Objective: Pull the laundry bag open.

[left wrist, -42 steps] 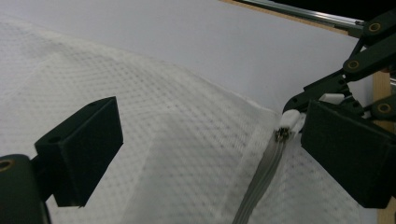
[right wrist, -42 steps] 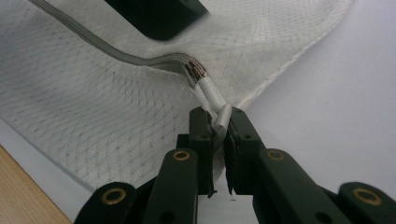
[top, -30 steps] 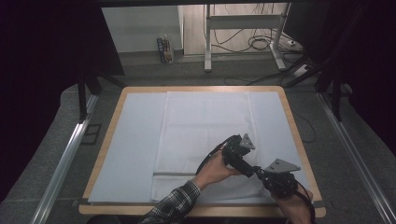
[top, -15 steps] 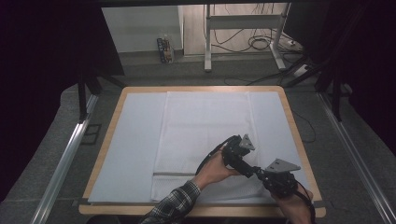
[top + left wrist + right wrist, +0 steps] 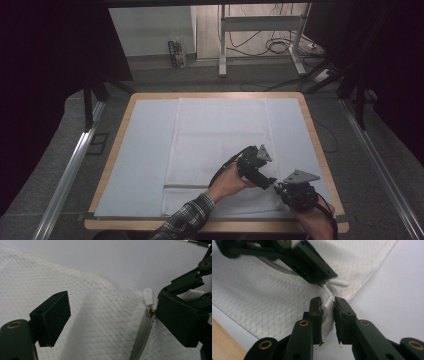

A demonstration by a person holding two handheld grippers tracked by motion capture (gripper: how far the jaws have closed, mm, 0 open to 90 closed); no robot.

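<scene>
Two tools meet over our white quilted cover. Our left tool stands wide, just narrowing, its zipper pull beside one jaw. Our right tool, nearly closed and just easing, pinches the cover's corner.

Left gripper jaws spread over white quilted cover — zipper pull beside one.

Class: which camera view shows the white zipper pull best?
The left gripper view: the zipper pull stands clear above its grey zipper. The right gripper view shows the pull partly hidden behind a black jaw. In the high view it is too small to tell.
</scene>
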